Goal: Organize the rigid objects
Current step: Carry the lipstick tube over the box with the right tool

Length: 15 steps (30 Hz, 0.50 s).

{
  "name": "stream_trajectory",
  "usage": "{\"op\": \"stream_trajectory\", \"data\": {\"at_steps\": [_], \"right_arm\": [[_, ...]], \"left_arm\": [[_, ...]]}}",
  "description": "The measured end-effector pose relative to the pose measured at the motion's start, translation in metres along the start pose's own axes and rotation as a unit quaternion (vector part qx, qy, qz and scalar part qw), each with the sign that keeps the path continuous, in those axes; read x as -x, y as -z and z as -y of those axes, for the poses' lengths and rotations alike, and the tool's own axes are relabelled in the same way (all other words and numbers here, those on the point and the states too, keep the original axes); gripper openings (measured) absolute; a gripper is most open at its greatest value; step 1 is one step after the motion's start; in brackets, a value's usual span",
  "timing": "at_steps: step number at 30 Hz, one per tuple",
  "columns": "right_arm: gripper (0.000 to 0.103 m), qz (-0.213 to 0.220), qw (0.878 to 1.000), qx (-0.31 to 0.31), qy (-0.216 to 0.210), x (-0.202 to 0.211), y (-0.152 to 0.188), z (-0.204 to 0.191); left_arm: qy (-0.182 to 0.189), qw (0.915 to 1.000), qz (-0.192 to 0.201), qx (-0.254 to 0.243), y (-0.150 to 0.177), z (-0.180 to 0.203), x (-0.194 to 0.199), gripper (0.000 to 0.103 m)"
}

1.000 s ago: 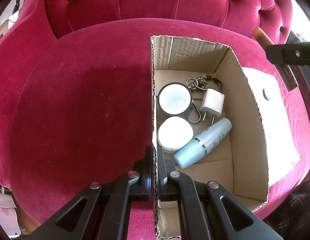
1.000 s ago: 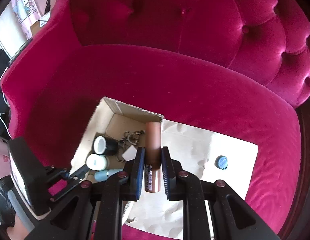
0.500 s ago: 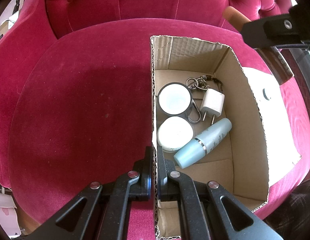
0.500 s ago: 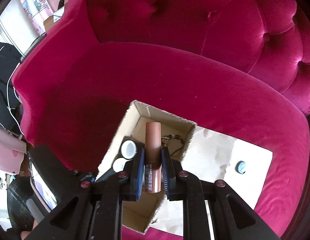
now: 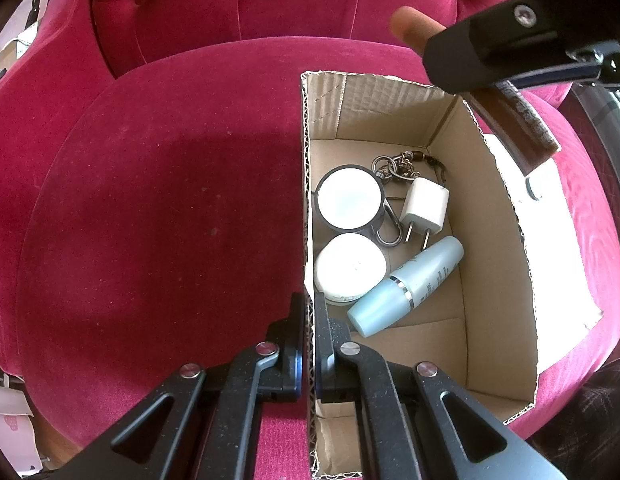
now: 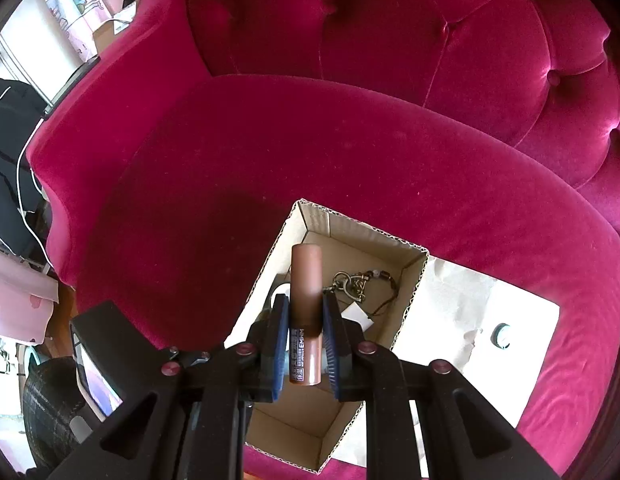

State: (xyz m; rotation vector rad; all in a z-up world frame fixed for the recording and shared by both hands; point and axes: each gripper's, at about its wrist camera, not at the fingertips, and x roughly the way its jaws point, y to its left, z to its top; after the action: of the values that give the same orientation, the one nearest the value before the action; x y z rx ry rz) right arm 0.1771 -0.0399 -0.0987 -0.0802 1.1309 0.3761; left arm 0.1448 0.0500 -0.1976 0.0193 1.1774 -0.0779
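An open cardboard box (image 5: 497, 216) stands on a red velvet chair seat (image 5: 170, 208). My left gripper (image 5: 308, 308) is shut on the box's left wall. Inside lie a black-rimmed jar (image 5: 348, 198), a white jar (image 5: 349, 269), a white charger plug (image 5: 425, 207), a pale blue bottle (image 5: 409, 287) and a keyring (image 5: 397, 166). My right gripper (image 6: 306, 308) is shut on a brown tube (image 6: 306, 304) and holds it above the box (image 6: 413, 280). The tube also shows in the left wrist view (image 5: 513, 120), over the box's far right corner.
A white paper sheet (image 6: 493, 320) lies on the seat right of the box, with a small round blue cap (image 6: 501, 335) on it. The tufted chair back (image 6: 389, 32) rises behind. A checked trouser leg (image 5: 589, 420) is at the lower right.
My right gripper has carried the brown tube leftward from over the paper to above the box. The left gripper and box have not moved.
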Motion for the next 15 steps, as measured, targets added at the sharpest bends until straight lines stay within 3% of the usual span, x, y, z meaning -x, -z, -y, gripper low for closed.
{"op": "stream_trajectory", "data": {"at_steps": [13, 15], "right_arm": [[0.017, 0.002, 1.0, -0.011, 0.004, 0.002, -0.0048, 0.0006], [0.028, 0.004, 1.0, -0.014, 0.006, 0.0027, -0.0051, 0.0017]], "left_arm": [[0.0, 1.0, 0.0, 0.0, 0.0001, -0.0006, 0.0003, 0.003], [0.0, 1.0, 0.0, 0.0, 0.0002, -0.0006, 0.0002, 0.003]]}}
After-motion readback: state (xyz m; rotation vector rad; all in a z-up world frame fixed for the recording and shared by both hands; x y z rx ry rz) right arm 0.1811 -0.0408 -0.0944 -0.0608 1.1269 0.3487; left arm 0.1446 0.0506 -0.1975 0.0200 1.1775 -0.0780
